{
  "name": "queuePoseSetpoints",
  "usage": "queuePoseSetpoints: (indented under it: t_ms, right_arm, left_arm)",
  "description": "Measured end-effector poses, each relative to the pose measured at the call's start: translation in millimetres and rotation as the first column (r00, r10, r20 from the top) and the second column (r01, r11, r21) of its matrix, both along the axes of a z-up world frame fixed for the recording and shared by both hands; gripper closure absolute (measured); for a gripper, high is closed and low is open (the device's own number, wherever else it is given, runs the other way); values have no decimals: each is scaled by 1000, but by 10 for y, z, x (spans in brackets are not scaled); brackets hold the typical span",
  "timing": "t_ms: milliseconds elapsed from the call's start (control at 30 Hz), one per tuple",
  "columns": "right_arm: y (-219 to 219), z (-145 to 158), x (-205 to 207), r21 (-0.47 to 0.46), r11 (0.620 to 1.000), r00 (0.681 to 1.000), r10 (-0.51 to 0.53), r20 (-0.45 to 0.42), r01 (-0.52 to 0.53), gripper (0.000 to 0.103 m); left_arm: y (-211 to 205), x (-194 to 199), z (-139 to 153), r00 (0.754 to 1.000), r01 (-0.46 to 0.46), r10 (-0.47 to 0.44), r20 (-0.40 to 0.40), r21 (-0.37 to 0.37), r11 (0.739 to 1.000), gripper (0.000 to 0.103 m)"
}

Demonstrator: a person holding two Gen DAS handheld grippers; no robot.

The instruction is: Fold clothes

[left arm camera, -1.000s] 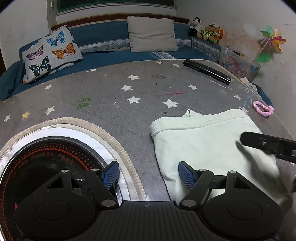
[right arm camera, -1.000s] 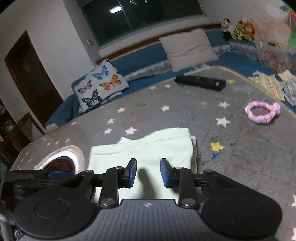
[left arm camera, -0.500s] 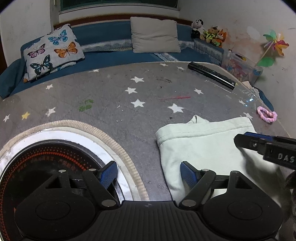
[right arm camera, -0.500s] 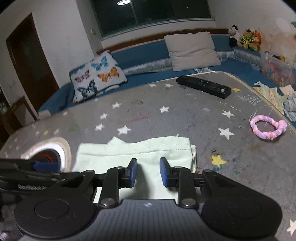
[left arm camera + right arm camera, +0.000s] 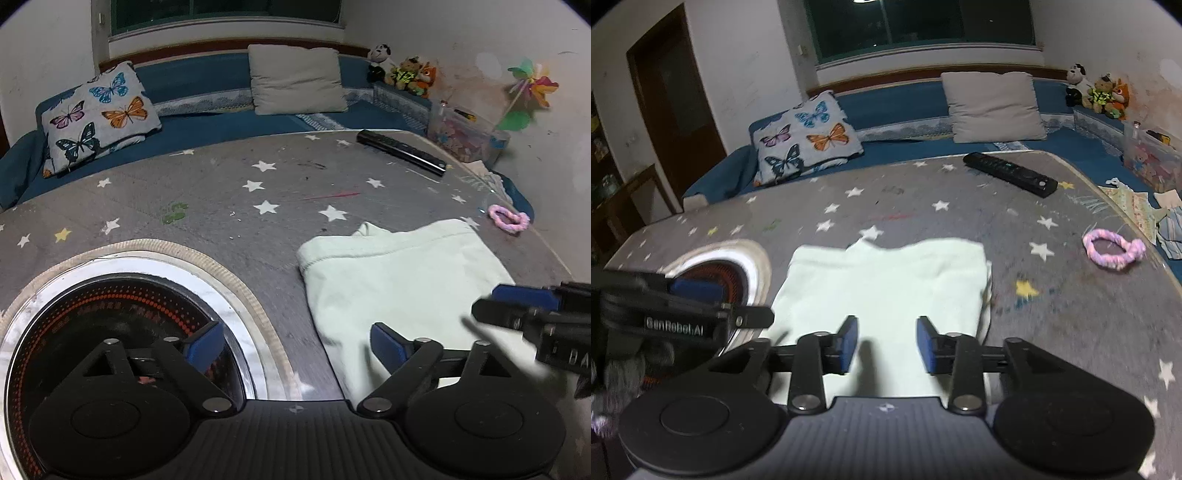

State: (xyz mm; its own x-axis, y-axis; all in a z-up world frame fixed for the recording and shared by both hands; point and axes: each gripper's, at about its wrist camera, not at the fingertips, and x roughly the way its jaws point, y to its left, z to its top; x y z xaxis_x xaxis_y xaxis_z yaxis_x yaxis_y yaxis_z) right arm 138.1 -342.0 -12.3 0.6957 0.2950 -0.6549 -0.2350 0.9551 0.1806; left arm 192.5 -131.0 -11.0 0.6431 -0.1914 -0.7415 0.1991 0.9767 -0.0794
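Note:
A pale green folded garment (image 5: 399,280) lies flat on the grey star-patterned table; it also shows in the right wrist view (image 5: 886,284). My left gripper (image 5: 295,343) is open and empty, hovering over the table at the garment's left edge, its right finger over the cloth. My right gripper (image 5: 886,345) is open and empty above the garment's near edge. It also shows in the left wrist view (image 5: 524,306) at the right, over the cloth. The left gripper shows at the left of the right wrist view (image 5: 701,306).
A round inset cooktop (image 5: 110,325) sits in the table at the left. A black remote (image 5: 402,151) and a pink ring toy (image 5: 509,218) lie at the far right. A blue bench with a butterfly pillow (image 5: 96,118) runs behind.
Both grippers have pulled back toward me and risen a little above the garment. The right gripper's jaws have opened wider. The garment has stayed flat in place.

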Motion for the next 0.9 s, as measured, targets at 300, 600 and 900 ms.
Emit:
queuePoseSetpoints:
  t_ms: [300,600,900]
  right_arm:
    - [86,-111,-412,-52,998,1000,18,-9,-18,62]
    - [183,-74,-745,-99,995,998,10,61,-3,56]
    - [101,-117,-977,-50,998,997,-39,59,42,56]
  left_arm:
    - [3,-352,77,998,38,-37,41,-21,999,0]
    - [104,-627,145,994,42,-38,104,-43,998,0]
    - [136,-844,169,991,59,-54,121,-41,997,0]
